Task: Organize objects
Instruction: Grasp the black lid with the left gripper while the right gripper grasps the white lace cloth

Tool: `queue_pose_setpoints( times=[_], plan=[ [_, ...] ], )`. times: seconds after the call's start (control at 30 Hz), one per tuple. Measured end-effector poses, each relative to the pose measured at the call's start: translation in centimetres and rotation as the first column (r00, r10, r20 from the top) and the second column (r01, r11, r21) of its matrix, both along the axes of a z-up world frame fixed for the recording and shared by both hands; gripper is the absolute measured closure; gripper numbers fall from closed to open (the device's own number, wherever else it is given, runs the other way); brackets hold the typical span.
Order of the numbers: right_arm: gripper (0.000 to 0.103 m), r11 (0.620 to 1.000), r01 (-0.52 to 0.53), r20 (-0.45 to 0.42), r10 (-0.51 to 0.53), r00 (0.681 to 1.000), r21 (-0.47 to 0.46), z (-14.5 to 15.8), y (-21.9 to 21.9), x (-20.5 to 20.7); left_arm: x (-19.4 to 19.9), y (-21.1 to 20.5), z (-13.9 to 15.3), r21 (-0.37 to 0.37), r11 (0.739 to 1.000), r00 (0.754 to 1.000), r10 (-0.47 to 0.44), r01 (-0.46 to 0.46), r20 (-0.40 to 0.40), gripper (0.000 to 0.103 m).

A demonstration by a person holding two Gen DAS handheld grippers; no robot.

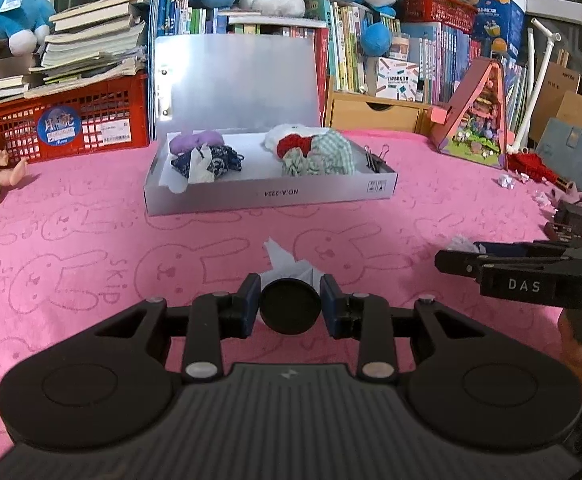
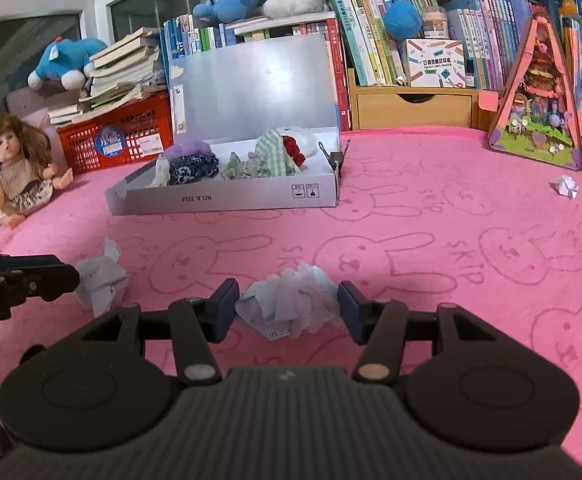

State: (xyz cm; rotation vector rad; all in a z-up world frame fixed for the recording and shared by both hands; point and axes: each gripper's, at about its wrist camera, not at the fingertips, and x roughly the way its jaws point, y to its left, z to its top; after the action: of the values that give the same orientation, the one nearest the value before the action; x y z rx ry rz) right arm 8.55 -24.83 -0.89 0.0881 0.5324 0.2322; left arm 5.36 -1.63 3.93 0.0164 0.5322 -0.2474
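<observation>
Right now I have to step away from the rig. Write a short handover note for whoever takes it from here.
Left gripper: fingers around a crumpled white item and a dark round object; contact unclear.
Right gripper: open, straddling a crumpled pale paper-like wad on the pink cloth, not yet closed.
Grey box: lid up, already holding purple, navy, green-check and red fabric pieces.
Left: grasp both wads and probably box them; small white scraps lie far right.
</observation>
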Motion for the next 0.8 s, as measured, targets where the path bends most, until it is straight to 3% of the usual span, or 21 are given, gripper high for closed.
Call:
queue_pose_setpoints(
  times=[0.8],
  plan=[
    [0.045, 0.999, -0.005, 0.008, 0.005, 1.000, 0.054, 1.2, 1.0, 0.6, 2.0, 0.6, 1.0, -0.008, 0.999, 0.999, 0.031, -0.031, 0.021, 0.065]
  ],
)
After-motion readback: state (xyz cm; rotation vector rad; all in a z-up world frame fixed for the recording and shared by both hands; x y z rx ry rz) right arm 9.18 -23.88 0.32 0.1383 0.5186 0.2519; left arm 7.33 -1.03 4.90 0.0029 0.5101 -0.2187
